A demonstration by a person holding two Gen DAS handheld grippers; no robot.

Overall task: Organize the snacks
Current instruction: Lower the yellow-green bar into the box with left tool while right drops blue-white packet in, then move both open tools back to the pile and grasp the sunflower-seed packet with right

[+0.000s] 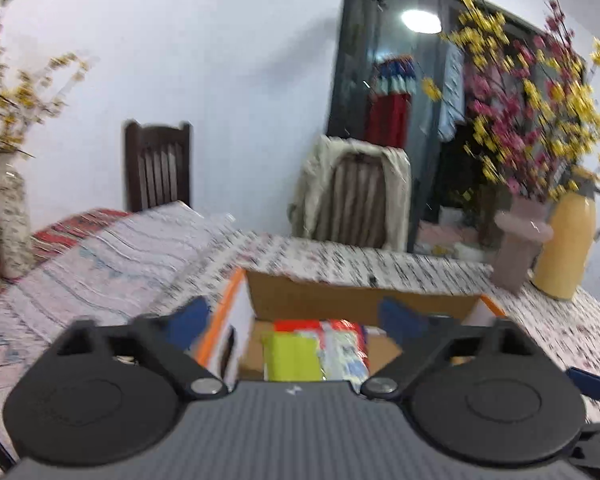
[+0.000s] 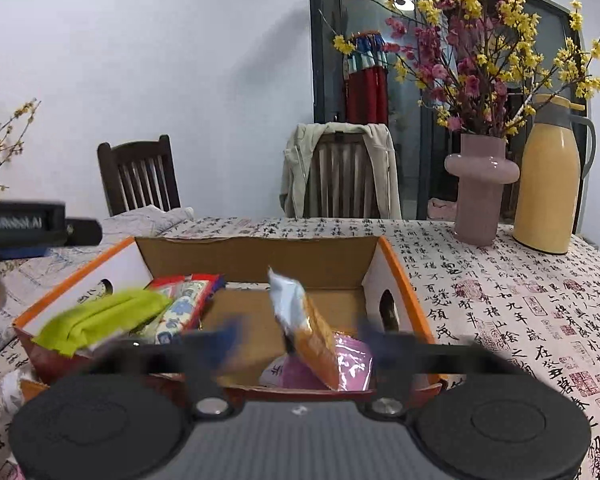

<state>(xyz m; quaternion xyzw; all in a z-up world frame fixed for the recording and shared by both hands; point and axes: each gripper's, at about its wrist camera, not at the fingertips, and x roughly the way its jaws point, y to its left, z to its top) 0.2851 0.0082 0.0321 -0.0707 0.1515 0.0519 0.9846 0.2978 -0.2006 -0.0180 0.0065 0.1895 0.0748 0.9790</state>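
Calligraphy tablecloth (image 2: 500, 300) under cardboard box (image 2: 260, 254). Inside box: green packet (image 2: 100, 316) left, orange packet (image 2: 314, 340) centre. Left gripper (image 1: 296, 318) and right gripper (image 2: 300, 336) over box, jaws wide, empty.

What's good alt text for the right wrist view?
Open right gripper over a cardboard box as an orange snack pack drops between its fingers; green pack at box's left. Behind on the table: pink vase, yellow jug.

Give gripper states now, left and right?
Left gripper: open, empty, above the box.
Right gripper: open, orange snack packet between its fingers, ungripped.
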